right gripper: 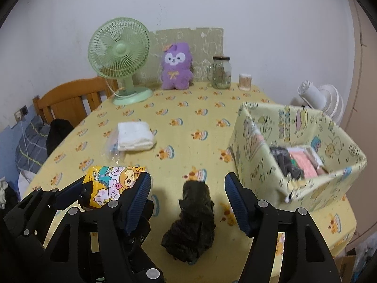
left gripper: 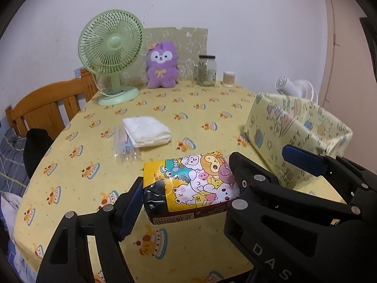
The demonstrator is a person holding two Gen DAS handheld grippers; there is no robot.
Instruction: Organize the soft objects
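A tissue pack (left gripper: pixel 195 184) printed with cartoon animals sits between the fingers of my left gripper (left gripper: pixel 186 188), which is shut on it just above the yellow tablecloth. In the right wrist view the pack (right gripper: pixel 110 184) shows at the lower left. My right gripper (right gripper: pixel 187 200) stands open over a crumpled black cloth (right gripper: pixel 193 221) lying on the table; neither pad touches it. A folded white cloth (left gripper: pixel 148 131) (right gripper: pixel 135 136) rests mid-table on a clear plastic bag (left gripper: pixel 124 148). The patterned fabric basket (right gripper: pixel 256 141) (left gripper: pixel 294 127) on the right holds folded clothes. A purple plush (left gripper: pixel 161 64) sits at the back.
A green desk fan (left gripper: pixel 110 47), a glass jar (left gripper: pixel 207 70) and a cotton swab cup (left gripper: pixel 228 79) line the far edge. A white fan (right gripper: pixel 322 99) stands behind the basket. A wooden chair (left gripper: pixel 47 108) with a dark garment is at the left.
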